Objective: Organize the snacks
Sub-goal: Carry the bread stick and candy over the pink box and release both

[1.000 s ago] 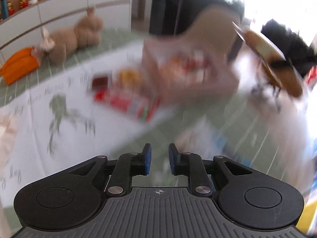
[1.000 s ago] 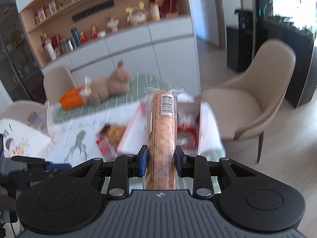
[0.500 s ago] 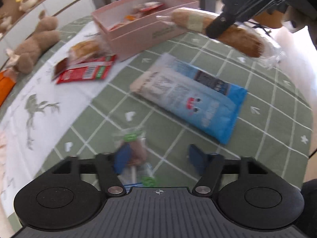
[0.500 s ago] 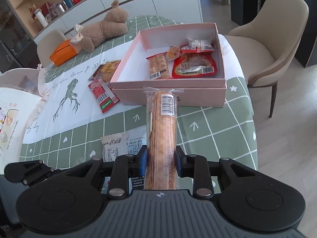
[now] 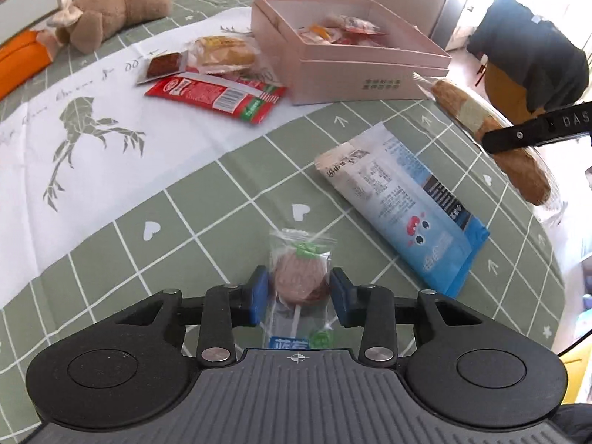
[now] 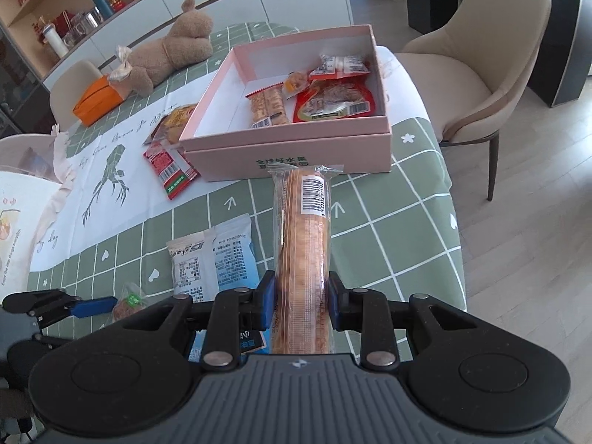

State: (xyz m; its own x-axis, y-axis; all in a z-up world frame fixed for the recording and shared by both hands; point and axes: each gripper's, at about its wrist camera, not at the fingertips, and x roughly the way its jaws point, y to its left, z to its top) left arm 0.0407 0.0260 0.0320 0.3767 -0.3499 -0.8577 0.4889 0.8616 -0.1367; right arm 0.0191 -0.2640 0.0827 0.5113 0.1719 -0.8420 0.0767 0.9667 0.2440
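Note:
A lollipop (image 5: pixel 299 277) in a clear wrapper lies on the green checked tablecloth, between the blue pads of my left gripper (image 5: pixel 299 292). The jaws are closing, with the pads just beside the wrapper and not pressing on it. My right gripper (image 6: pixel 301 296) is shut on a long wrapped bread stick (image 6: pixel 303 229), held above the table in front of the pink box (image 6: pixel 296 148). That box holds several snack packets. In the left wrist view the bread stick (image 5: pixel 462 111) hangs at the right, near the pink box (image 5: pixel 370 77).
A blue and white snack pack (image 5: pixel 407 199) lies between the two grippers. A red packet (image 5: pixel 218 98) and a wrapped bun (image 5: pixel 225 51) lie left of the box. A teddy bear (image 5: pixel 118 3) is at the far side. A beige chair (image 6: pixel 481 74) stands beyond the table's right edge.
My left gripper swung down to the lollipop, opened wide, and is now much narrower around it. My right gripper came down toward the table with the bread stick, then held still.

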